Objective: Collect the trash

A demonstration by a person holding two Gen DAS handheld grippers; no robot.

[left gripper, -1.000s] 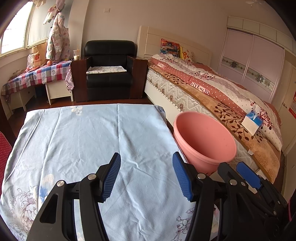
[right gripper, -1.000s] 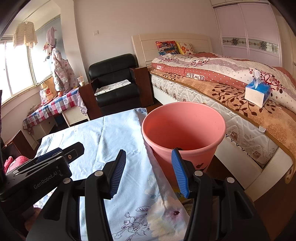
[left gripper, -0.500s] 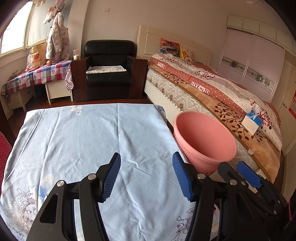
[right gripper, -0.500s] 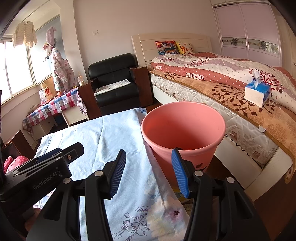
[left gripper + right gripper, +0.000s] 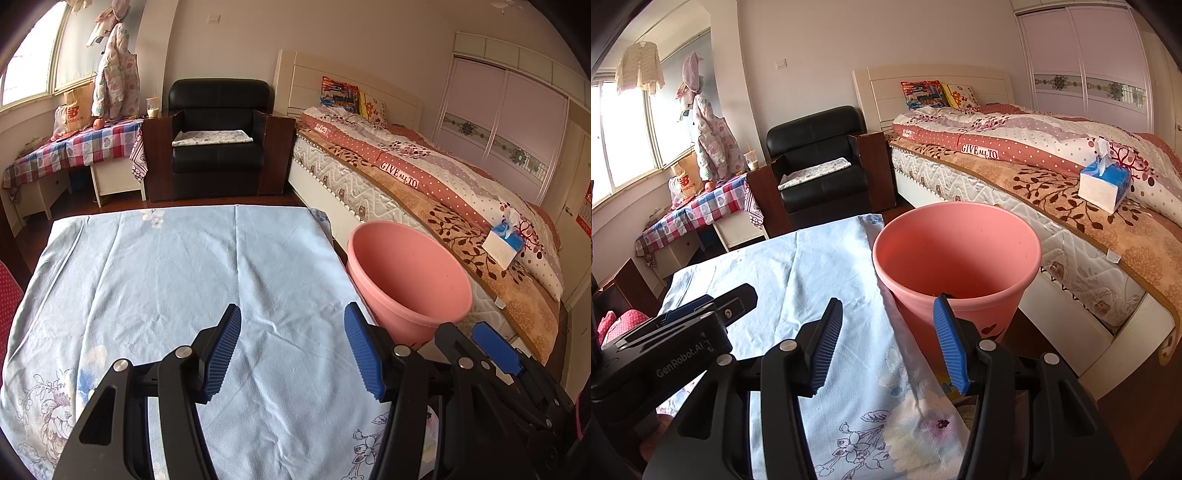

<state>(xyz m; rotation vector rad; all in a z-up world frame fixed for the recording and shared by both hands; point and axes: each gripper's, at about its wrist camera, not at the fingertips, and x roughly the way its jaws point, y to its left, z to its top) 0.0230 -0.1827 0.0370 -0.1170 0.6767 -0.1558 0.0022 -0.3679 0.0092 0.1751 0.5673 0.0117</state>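
Observation:
A pink plastic bin (image 5: 408,275) (image 5: 956,254) stands on the floor between the table and the bed. The table carries a pale blue floral cloth (image 5: 177,280) (image 5: 798,273) with no trash showing on it. My left gripper (image 5: 291,332) hovers open over the cloth's near half, nothing between its blue pads. My right gripper (image 5: 886,325) is open too, at the cloth's right edge just before the bin, and it also shows at the lower right of the left wrist view (image 5: 495,347). The left gripper's black body (image 5: 676,332) lies at the left of the right wrist view.
A bed (image 5: 424,184) with patterned covers runs along the right, a blue tissue box (image 5: 1104,182) on it. A black armchair (image 5: 218,136) stands beyond the table, a checked-cloth side table (image 5: 77,147) to its left. Wardrobe doors (image 5: 506,122) fill the far right wall.

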